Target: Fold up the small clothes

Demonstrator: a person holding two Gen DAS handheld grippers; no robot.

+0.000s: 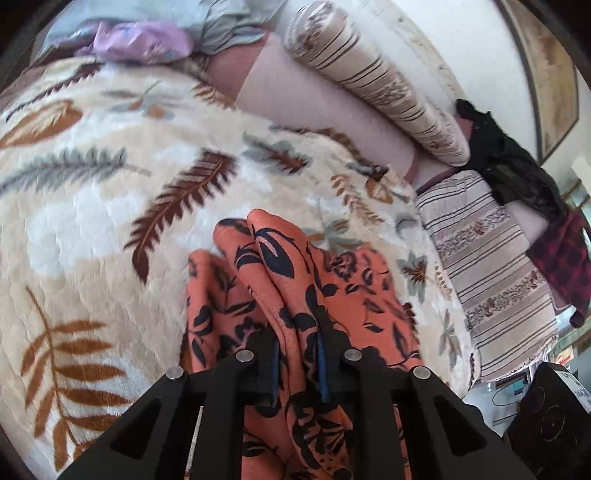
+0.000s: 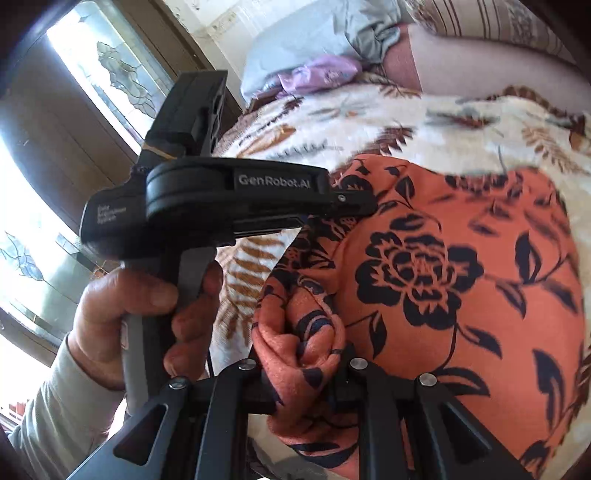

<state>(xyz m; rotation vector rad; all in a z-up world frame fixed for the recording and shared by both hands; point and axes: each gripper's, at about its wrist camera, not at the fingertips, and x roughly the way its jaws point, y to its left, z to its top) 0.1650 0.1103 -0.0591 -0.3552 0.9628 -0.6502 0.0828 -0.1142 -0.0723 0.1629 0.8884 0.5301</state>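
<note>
An orange garment with a black flower print (image 1: 280,258) lies bunched on a cream leaf-patterned blanket (image 1: 92,184). My left gripper (image 1: 297,354) is shut on a raised fold of it, with the cloth pinched between the blue pads. In the right wrist view the same orange garment (image 2: 443,258) spreads wide across the blanket (image 2: 369,122). My right gripper (image 2: 306,376) is shut on a rolled edge of it near the bottom. The left gripper (image 2: 351,201) shows side-on there, its tip at the garment's far left corner, held by a hand (image 2: 140,306).
A striped bolster (image 1: 369,85) and a striped cloth (image 1: 491,280) lie at the blanket's right edge. Purple (image 1: 140,40) and grey (image 1: 229,26) garments are piled at the far side. Black (image 1: 517,166) and red plaid (image 1: 565,258) clothes lie at right. A window (image 2: 110,74) stands at left.
</note>
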